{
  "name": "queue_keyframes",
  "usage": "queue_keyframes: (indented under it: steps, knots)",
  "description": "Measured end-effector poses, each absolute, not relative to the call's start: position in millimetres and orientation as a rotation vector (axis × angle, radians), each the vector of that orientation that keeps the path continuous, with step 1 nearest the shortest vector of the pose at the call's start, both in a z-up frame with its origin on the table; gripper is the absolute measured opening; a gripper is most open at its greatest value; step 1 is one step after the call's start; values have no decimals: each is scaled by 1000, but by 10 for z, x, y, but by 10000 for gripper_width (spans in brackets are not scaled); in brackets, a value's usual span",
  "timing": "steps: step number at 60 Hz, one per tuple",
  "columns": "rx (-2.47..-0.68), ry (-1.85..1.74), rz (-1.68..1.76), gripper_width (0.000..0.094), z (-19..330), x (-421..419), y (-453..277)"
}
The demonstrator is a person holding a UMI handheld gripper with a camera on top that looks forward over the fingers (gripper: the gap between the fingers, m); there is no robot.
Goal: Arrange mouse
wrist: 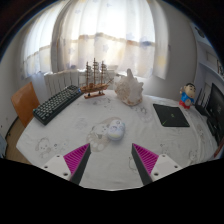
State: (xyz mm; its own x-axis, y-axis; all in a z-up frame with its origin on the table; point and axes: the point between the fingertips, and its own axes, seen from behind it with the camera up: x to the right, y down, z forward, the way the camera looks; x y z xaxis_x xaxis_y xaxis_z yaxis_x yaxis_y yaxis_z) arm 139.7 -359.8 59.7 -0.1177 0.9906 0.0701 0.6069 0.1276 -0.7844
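Tool (111,158) open over white table (150,135), mouse (116,128) ahead, curtained window (105,35) beyond

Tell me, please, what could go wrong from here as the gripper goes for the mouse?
The gripper is open with the white mouse just ahead of it; the mouse's rounded shell might slip from the pads. Pushing forward could shove it towards the ship model. A wide swing might clip the keyboard.

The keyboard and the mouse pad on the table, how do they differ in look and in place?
The keyboard is long, narrow and ridged with keys; the mouse pad is a flat, plain square. The keyboard lies beyond the left finger, the mouse pad beyond the right. The white mouse sits between them, on neither. Both are black and rest on the white table. The gripper is open.
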Motion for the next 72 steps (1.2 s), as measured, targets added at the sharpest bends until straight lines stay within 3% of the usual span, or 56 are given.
queue_keyframes:
  steps: [34, 63, 65, 67, 72]
  knots:
    - [-1599, -1709, 802, 854, -84, 360, -3574]
    - [-1628, -1736, 872, 850, -151, -102, -3589]
    - [-1630, -1735, 868, 776, -151, -107, -3575]
    - [-1620, -1738, 854, 436, -154, -113, -3551]
    - [-1593, -1756, 849, 383, -119, -124, -3550]
